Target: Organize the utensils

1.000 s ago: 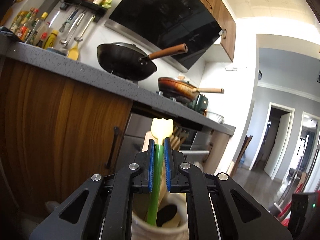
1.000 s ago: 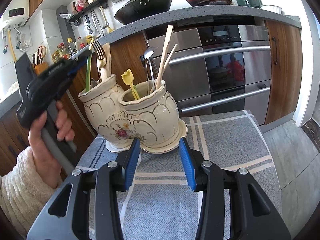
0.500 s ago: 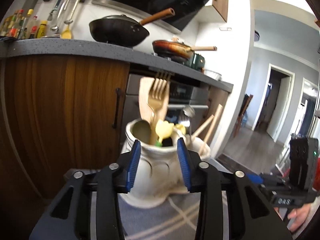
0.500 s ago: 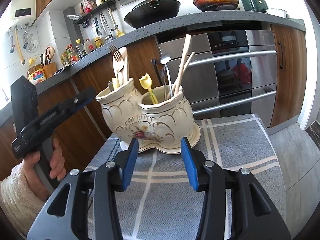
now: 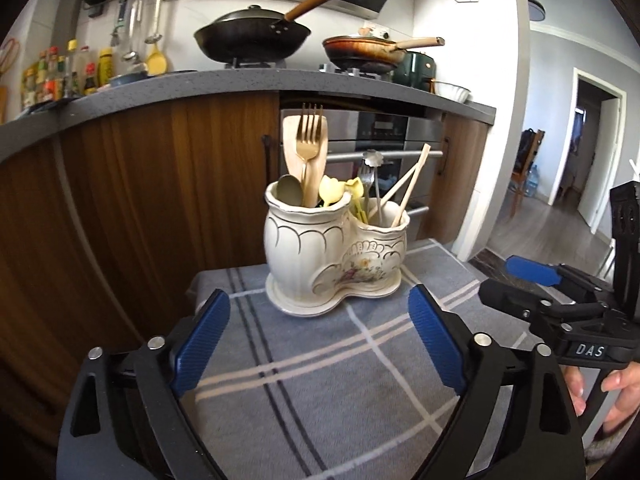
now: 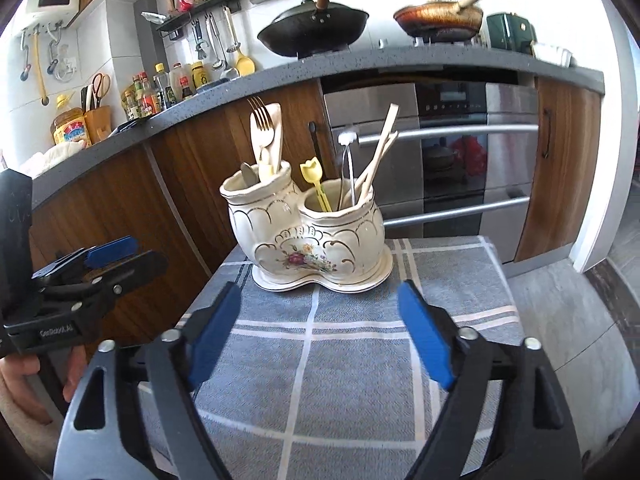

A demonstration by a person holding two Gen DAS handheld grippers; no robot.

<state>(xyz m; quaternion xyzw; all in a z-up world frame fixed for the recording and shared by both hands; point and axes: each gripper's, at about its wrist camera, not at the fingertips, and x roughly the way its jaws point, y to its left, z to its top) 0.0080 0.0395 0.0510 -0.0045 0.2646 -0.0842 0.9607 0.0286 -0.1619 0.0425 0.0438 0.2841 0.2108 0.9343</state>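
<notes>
Left gripper (image 5: pixel 316 336) and right gripper (image 6: pixel 320 332) are both hanging over the checked cloth (image 5: pixel 320 400), jaws released and empty, having just been opening wide. The ceramic utensil holder (image 5: pixel 336 256) is standing dead ahead of both, apart from the pads. Utensils are standing upright: gold fork (image 5: pixel 309 140) in the taller left pot, chopsticks (image 6: pixel 380 152) leaning in the right pot. Neither gripper appears clearly nearer.

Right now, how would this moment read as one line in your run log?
left gripper: open, jaws just opening, empty | right gripper: open, jaws just opening, empty | utensils: standing in ceramic holder | holder: on checked cloth
</notes>
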